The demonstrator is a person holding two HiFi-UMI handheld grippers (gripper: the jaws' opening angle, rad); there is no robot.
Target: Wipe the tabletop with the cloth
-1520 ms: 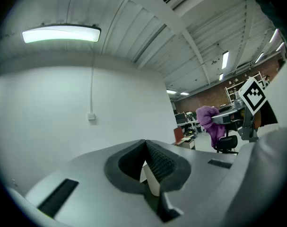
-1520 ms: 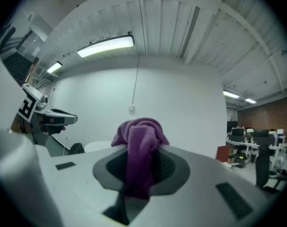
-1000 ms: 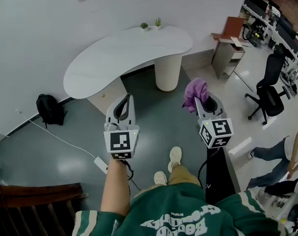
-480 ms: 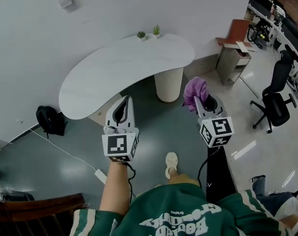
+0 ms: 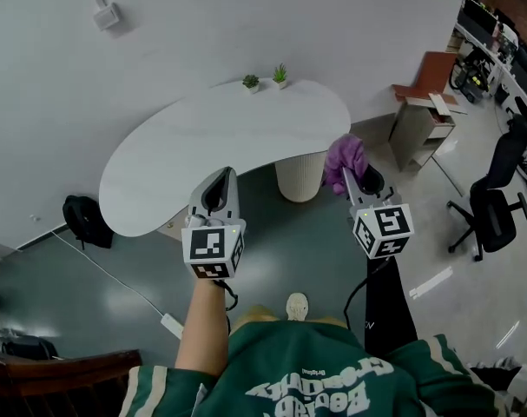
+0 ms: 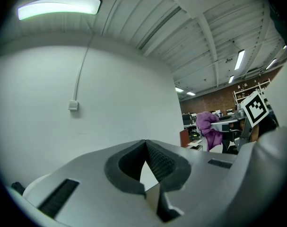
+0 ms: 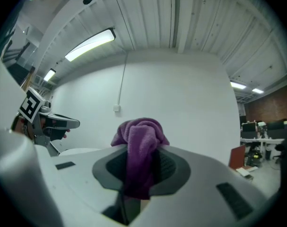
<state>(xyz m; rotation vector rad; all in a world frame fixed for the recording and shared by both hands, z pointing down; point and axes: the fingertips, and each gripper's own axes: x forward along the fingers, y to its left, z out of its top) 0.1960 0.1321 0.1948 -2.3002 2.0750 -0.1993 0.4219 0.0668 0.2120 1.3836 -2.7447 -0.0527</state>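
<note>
Cloth [image 7: 138, 155] clamped in fingers of right gripper [image 5: 355, 179], bunched above tips; fingers of left gripper [image 5: 220, 175] together, empty.

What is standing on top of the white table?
Two small potted plants stand at the far edge of the table; the rest looks bare. The left claw covers a bit of the near edge, so that spot cannot be checked.

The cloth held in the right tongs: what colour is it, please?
Purple; the cloth shows best in the right gripper view.
</note>
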